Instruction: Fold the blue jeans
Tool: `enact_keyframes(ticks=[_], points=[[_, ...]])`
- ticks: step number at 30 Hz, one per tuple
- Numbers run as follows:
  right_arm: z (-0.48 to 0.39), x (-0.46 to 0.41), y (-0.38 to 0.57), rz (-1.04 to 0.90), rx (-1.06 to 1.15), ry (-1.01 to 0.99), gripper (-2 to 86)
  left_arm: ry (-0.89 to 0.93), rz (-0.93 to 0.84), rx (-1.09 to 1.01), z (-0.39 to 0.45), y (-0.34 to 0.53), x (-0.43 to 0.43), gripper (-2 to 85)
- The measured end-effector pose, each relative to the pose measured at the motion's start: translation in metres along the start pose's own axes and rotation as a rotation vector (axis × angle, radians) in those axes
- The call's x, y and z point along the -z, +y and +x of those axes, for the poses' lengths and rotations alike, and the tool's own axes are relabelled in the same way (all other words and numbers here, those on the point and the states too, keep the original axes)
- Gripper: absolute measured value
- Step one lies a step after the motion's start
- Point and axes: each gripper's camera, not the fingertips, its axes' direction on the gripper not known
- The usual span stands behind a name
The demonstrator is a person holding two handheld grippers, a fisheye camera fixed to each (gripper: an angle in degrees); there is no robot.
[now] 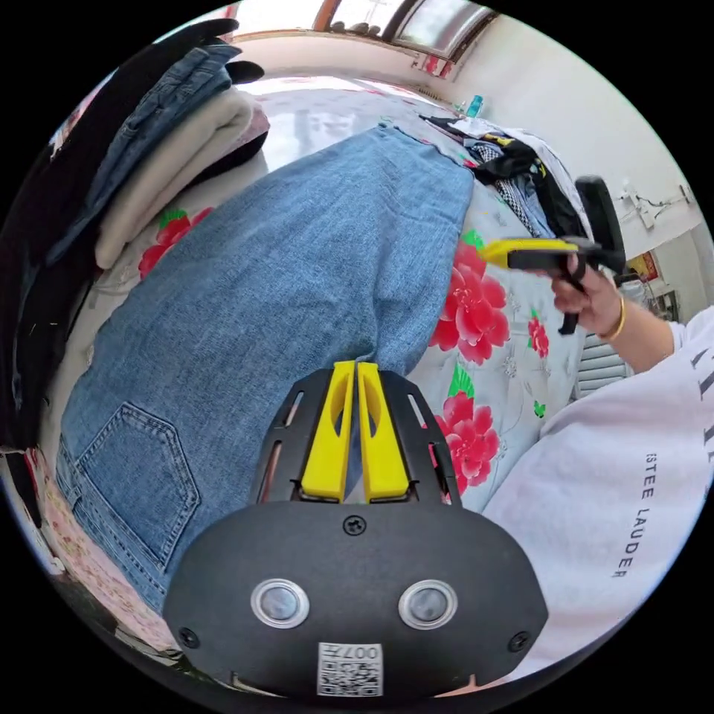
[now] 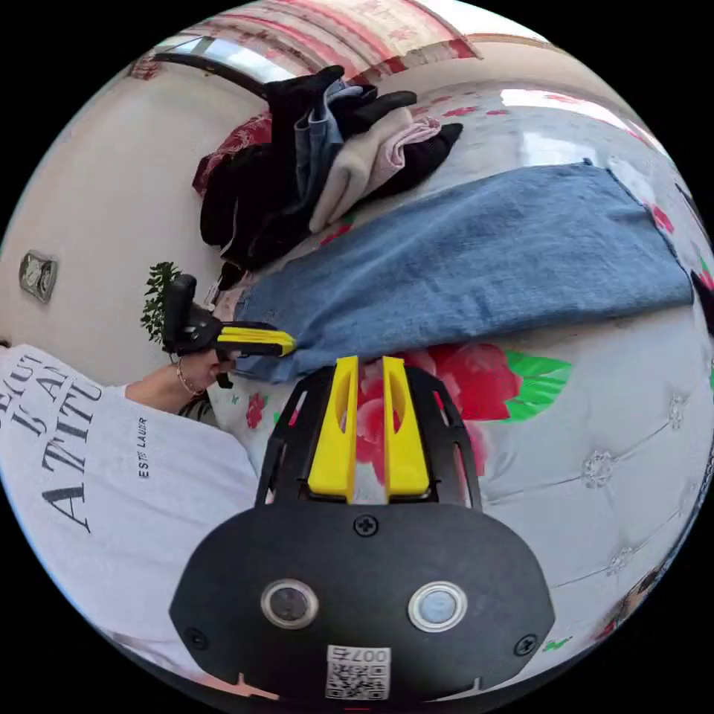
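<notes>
Your left yellow-jawed gripper [image 1: 355, 366] hides the hem it pinches, jaws nearly together on the edge of the long blue denim jeans [image 1: 282, 297], which lie flat across the flowered quilted bedspread [image 1: 506, 364] (one back pocket showing). Your right yellow-jawed gripper [image 2: 370, 361] hangs just short of the jeans, slightly parted, holding nothing.

A home bedroom: floral quilted bedspread [image 2: 595, 416], piled clothes [image 1: 163, 141].
</notes>
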Motion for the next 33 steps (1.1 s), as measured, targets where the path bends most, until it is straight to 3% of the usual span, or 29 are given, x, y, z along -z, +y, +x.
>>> enact_keyframes(ticks=[2,7,10,19,21,24,26,27,33], points=[[-0.058,-0.047,0.050,-0.139,0.161,-0.050,7.8,0.091,0.054,0.080,-0.026,-0.007,0.019,-0.8],[-0.143,-0.112,0.101,-0.183,0.400,-0.042,8.7,0.317,0.190,0.292,-0.076,-0.003,0.050,-1.0],[-0.175,-0.140,0.105,-0.140,0.505,-0.043,9.1,0.305,0.185,0.272,-0.073,-0.009,0.052,-1.0],[-0.195,-0.240,0.125,-0.406,0.582,-0.004,2.1,0.328,0.213,0.290,-0.065,-0.024,0.046,-0.9],[-0.188,-0.231,0.145,-0.416,0.613,-0.036,1.0,0.276,0.224,0.323,-0.067,-0.019,0.050,-0.9],[-0.175,-0.203,0.188,-0.425,0.664,-0.140,0.2,0.017,0.117,0.352,-0.068,-0.004,0.052,-1.0],[-0.160,-0.187,0.217,-0.428,0.661,-0.115,0.1,-0.280,-0.109,0.367,-0.066,0.014,0.031,-1.0],[-0.154,-0.184,0.222,-0.443,0.651,-0.116,0.1,-0.330,-0.163,0.360,-0.065,0.021,0.024,-1.0],[-0.076,-0.164,0.240,-0.575,0.397,-0.252,0.5,-0.291,-0.150,0.548,-0.032,0.084,0.015,-0.9]])
